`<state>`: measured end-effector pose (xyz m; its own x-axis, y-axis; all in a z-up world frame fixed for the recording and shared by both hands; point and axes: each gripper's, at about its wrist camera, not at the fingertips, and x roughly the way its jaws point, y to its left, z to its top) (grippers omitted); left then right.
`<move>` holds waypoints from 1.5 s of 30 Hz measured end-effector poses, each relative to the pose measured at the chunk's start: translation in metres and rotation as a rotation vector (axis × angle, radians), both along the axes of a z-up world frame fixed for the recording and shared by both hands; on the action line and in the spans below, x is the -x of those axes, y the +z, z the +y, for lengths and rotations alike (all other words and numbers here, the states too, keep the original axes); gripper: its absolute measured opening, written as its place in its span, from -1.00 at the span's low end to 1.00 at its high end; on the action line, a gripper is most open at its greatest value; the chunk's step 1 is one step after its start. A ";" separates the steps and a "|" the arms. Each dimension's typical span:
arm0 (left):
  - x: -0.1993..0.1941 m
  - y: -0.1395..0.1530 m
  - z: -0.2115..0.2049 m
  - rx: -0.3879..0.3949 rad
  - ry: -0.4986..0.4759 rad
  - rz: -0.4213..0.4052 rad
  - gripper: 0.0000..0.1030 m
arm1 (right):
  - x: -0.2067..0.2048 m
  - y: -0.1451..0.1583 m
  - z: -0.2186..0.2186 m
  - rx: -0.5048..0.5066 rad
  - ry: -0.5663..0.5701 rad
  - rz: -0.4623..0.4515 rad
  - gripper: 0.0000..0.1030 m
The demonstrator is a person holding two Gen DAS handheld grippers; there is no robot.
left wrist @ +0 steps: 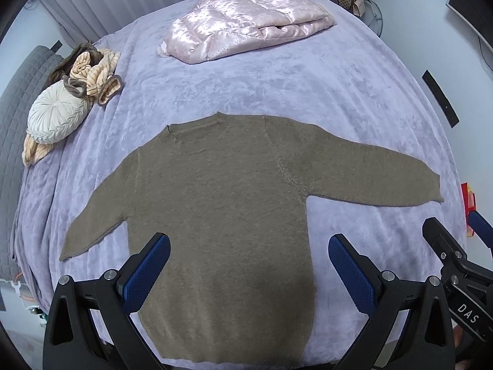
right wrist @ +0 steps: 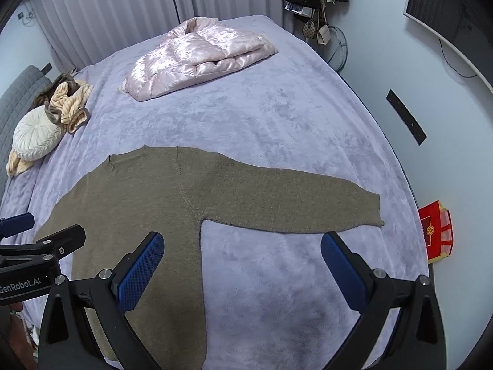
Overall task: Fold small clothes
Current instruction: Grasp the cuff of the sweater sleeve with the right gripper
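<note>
Both claws were spread wide with nothing between the pads. The left claw hung over the lower body of the sweater, its blue pads sitting either side of the torso. The right claw was just beside it, left pad over the sweater's side edge, right pad over bare blanket under the right sleeve. Each claw showed up at the edge of the other's view, so they were pretty close together.

The sweater, a brown knit one, lay flat and face up on the bed, collar pointing away, hem nearest the cameras, both sleeves stretched out to the sides. No folds in it yet.

Further back on the lavender blanket there was a pink puffy jacket, loosely bunched. Off to the left sat a round white pillow on top of some striped peach fabric. A red box was on the floor by the bed's right side.
</note>
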<state>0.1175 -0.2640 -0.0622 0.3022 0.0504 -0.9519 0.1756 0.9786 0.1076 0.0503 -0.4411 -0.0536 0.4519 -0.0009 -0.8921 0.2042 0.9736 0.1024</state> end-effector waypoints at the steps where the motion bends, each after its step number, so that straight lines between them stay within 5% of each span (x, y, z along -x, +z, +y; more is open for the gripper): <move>1: -0.002 -0.003 -0.004 0.000 -0.004 0.004 1.00 | 0.000 -0.005 -0.007 -0.010 -0.015 0.006 0.98; 20: -0.037 -0.068 -0.083 -0.046 -0.085 0.068 1.00 | 0.000 -0.151 -0.177 -0.115 -0.307 0.149 0.98; 30: -0.036 -0.083 -0.105 -0.054 -0.117 0.111 1.00 | -0.007 -0.219 -0.227 -0.219 -0.383 0.182 0.97; 38: -0.045 -0.093 -0.093 -0.061 -0.064 0.138 1.00 | -0.038 -0.246 -0.241 -0.254 -0.396 0.089 0.87; 40: -0.049 -0.094 -0.089 -0.055 -0.043 0.145 1.00 | -0.048 -0.247 -0.243 -0.247 -0.387 0.073 0.74; 45: -0.055 -0.096 -0.082 -0.049 -0.010 0.151 1.00 | -0.061 -0.242 -0.243 -0.248 -0.341 0.052 0.02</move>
<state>0.1724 -0.3459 -0.1586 0.1567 0.0954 -0.9830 0.2033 0.9709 0.1266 0.1113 -0.6840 -0.2954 0.4170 0.0745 -0.9058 0.5216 0.7966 0.3057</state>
